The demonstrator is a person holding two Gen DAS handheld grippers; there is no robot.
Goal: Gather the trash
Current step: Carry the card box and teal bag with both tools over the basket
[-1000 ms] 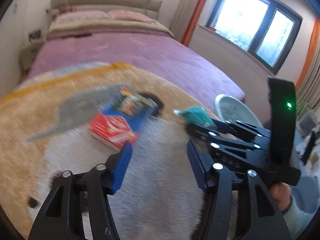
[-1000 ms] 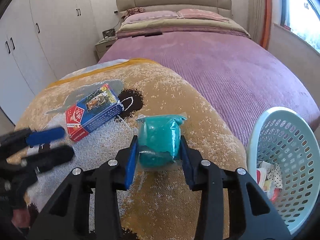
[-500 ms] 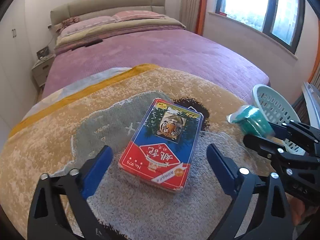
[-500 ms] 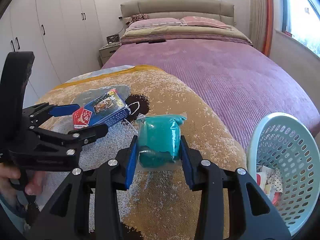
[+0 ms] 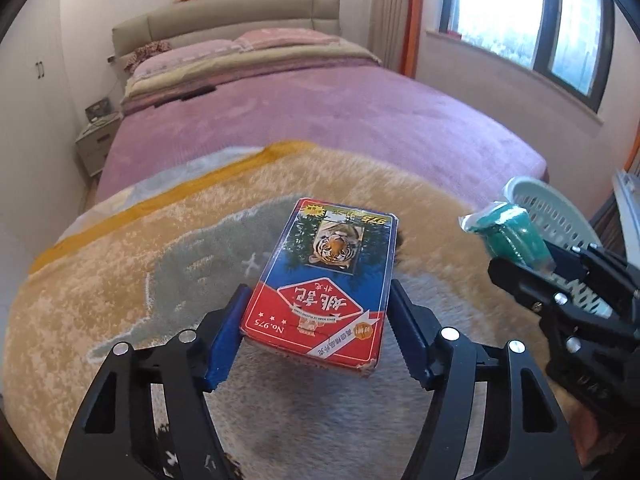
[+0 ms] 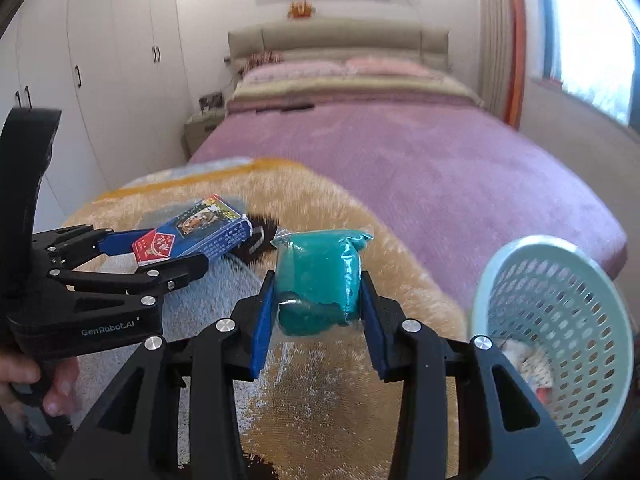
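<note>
A red and blue card box (image 5: pixel 326 276) with a tiger picture lies on the tan fleece blanket (image 5: pixel 120 264). My left gripper (image 5: pixel 316 324) has its blue pads on both long sides of the box's near end, closed against it. The box also shows in the right wrist view (image 6: pixel 192 232), between the left gripper's fingers (image 6: pixel 120 240). My right gripper (image 6: pixel 318 300) is shut on a teal plastic-wrapped packet (image 6: pixel 320 280), held above the blanket. The packet shows at the right of the left wrist view (image 5: pixel 508 232).
A pale green perforated basket (image 6: pixel 560 320) with some trash inside stands at the right, beside the bed's corner. The purple bed (image 6: pixel 420 160) stretches behind. White wardrobes (image 6: pixel 100 60) line the left wall. A window (image 5: pixel 540 20) is at the right.
My left gripper moved forward over the card box and closed its pads onto the box's sides. My right gripper kept the teal packet and shifted slightly toward the basket.
</note>
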